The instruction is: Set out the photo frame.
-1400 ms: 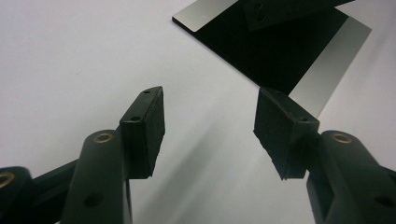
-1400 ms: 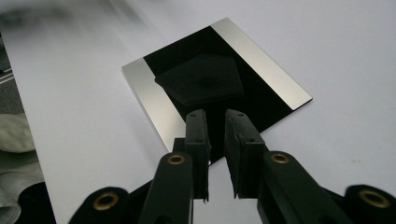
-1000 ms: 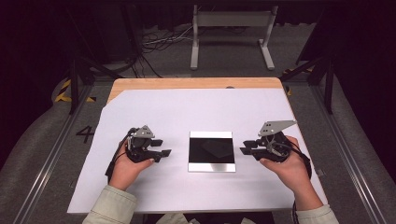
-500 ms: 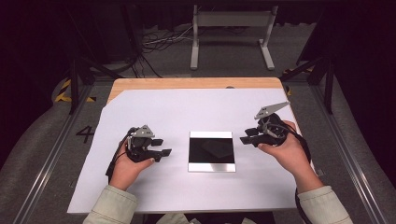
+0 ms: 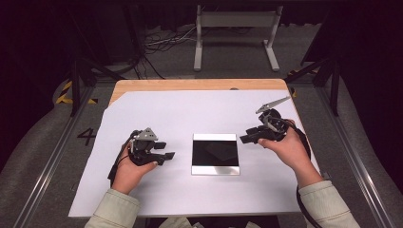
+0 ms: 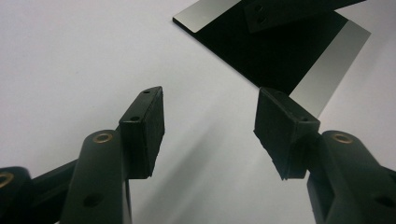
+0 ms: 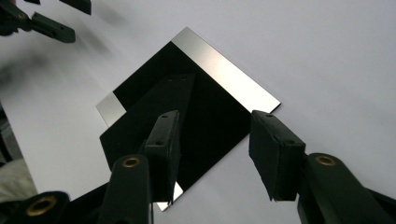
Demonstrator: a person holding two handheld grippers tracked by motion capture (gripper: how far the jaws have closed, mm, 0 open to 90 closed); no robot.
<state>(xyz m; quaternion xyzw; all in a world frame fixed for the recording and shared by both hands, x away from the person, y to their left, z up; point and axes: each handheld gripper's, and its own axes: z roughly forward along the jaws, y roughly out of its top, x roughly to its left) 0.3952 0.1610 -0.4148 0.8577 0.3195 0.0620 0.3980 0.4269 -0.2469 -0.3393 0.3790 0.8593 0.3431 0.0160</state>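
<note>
Lying flat on the white table cover [image 5: 157, 114], a dark mirror-like square plate [image 5: 215, 153] sits between two hand-held claws. The left gripper [image 5: 167, 155], jaws spread and empty, rests just beside the plate's edge. The right gripper [image 5: 248, 138], also released, hovers at the plate's opposite corner, apparently not touching it, though the angle leaves that uncertain.

Overhead arrangement: a square mirror plate [image 5: 215, 154] lies flat at the centre of the white surface [image 5: 199, 109]. The left gripper [image 5: 164, 155], at its 9 o'clock, rests on the surface, apart from the plate. The right gripper [image 5: 247, 137], at 2 o'clock, hovers just beside the plate's corner.
</note>
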